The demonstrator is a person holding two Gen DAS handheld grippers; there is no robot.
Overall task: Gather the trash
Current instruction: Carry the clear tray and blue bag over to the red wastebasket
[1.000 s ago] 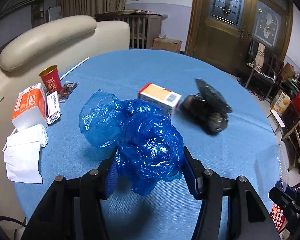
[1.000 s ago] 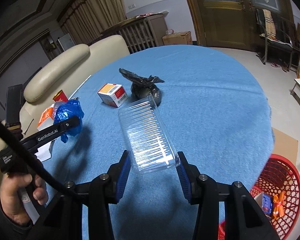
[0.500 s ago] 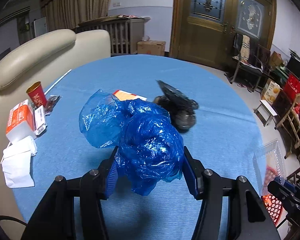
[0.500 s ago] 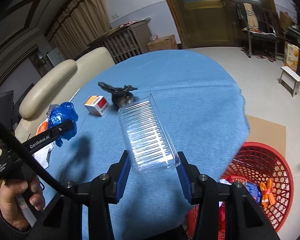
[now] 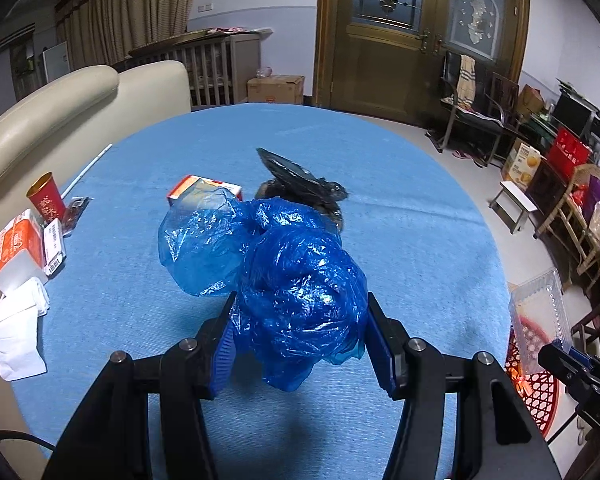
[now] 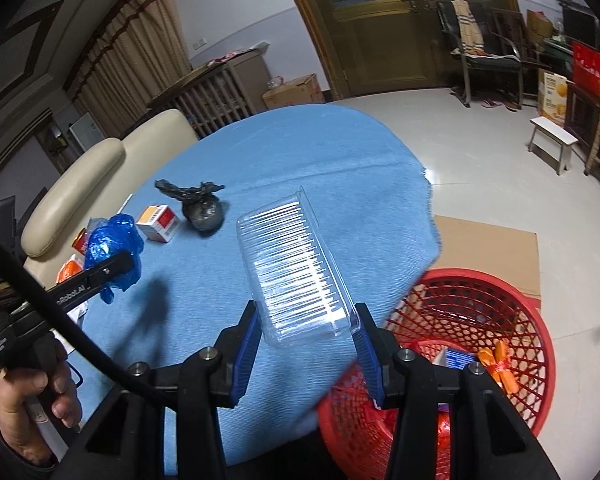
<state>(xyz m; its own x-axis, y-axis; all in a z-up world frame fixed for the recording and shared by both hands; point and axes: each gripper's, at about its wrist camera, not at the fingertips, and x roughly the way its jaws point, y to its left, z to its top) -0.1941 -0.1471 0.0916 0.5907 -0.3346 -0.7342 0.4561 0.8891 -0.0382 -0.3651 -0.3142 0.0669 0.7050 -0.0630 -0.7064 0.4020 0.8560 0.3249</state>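
Observation:
My left gripper [image 5: 300, 340] is shut on a crumpled blue plastic bag [image 5: 296, 296] and holds it above the blue round table [image 5: 400, 240]. It also shows in the right wrist view [image 6: 114, 244]. My right gripper [image 6: 306, 344] is shut on a clear ribbed plastic tray [image 6: 296, 268], held at the table's right edge, beside a red mesh basket [image 6: 480, 308] on the floor that holds some trash. The clear tray also shows in the left wrist view [image 5: 540, 308]. A black bag [image 6: 200, 204] and an orange-white box [image 6: 158, 222] lie on the table.
A red paper cup [image 5: 46, 196], an orange-white tissue pack [image 5: 18, 248], white napkins [image 5: 16, 328] and a white straw [image 5: 86, 170] lie at the table's left. A cream sofa [image 5: 60, 108] stands behind. Cardboard [image 6: 488, 252] lies under the basket. Chairs and a stool [image 6: 552, 140] stand right.
Both grippers have moved right with their loads. The right gripper and clear tray now sit at the table's edge next to the red basket, which has come fully into view.

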